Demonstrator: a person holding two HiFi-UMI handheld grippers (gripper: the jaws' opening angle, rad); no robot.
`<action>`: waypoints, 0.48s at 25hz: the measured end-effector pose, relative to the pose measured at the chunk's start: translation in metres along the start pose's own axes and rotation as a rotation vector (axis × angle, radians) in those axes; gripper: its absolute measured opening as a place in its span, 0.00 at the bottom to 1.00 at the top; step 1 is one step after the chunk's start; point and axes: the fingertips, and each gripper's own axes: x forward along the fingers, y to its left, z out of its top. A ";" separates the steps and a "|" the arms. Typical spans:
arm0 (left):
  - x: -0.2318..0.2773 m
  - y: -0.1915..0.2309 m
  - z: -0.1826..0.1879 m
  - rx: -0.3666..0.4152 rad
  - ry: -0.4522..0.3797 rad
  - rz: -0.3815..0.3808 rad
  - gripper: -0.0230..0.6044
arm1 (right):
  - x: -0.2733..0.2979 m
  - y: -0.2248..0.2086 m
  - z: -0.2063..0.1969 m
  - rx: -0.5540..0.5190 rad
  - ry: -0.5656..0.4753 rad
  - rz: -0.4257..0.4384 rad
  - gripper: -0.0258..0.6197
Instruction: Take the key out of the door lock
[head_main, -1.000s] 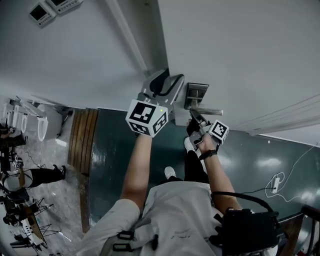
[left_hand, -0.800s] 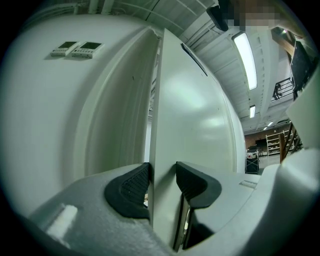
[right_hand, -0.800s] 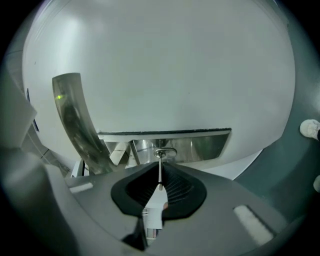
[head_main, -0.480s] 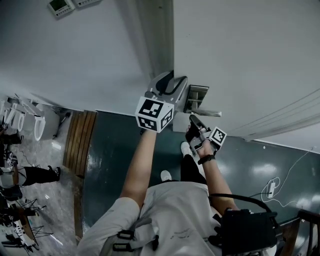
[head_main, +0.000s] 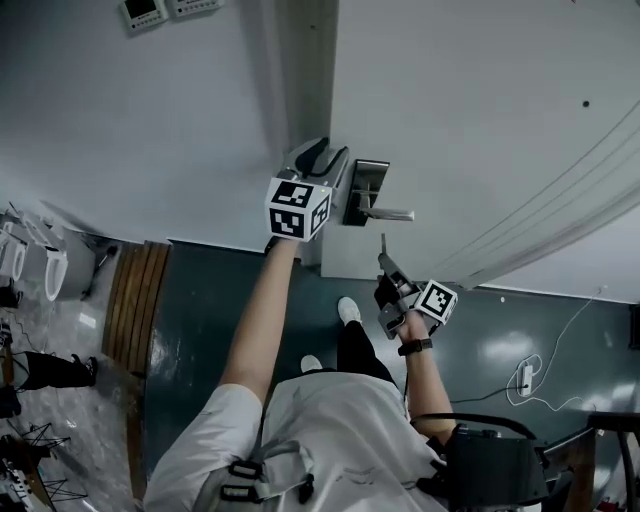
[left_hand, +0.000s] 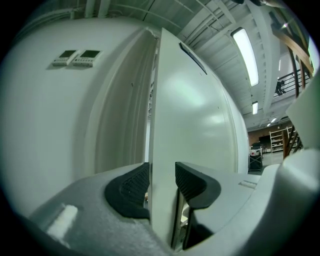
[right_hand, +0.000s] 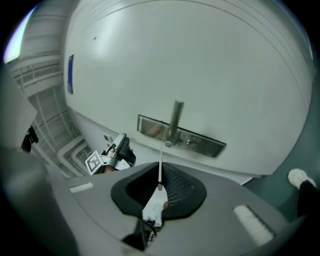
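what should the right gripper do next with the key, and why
Probably draw the key a little further from the lock plate. The right gripper is shut on it, and the head view shows its blade clear of the plate, so a bit more room would finish the removal.

Dim, cool head view; fisheye edges vignetted; ceiling strip light glares.

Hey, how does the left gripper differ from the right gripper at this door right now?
The left gripper clamps the edge of the white door, jaws fairly wide, having just closed further; the right gripper is pinched nearly shut on the thin metal key. The left sits on the door; the right stands off it, key clear of the silver lock plate. Both have black ribbed pads.
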 end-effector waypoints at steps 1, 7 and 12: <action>-0.010 -0.004 0.000 0.001 -0.004 0.005 0.30 | -0.006 0.015 0.002 -0.066 -0.005 0.003 0.08; -0.067 -0.047 -0.013 -0.006 -0.005 -0.018 0.30 | -0.026 0.089 0.019 -0.441 -0.060 -0.081 0.09; -0.109 -0.076 -0.001 -0.032 -0.038 0.028 0.19 | -0.026 0.170 0.034 -0.739 -0.124 -0.087 0.09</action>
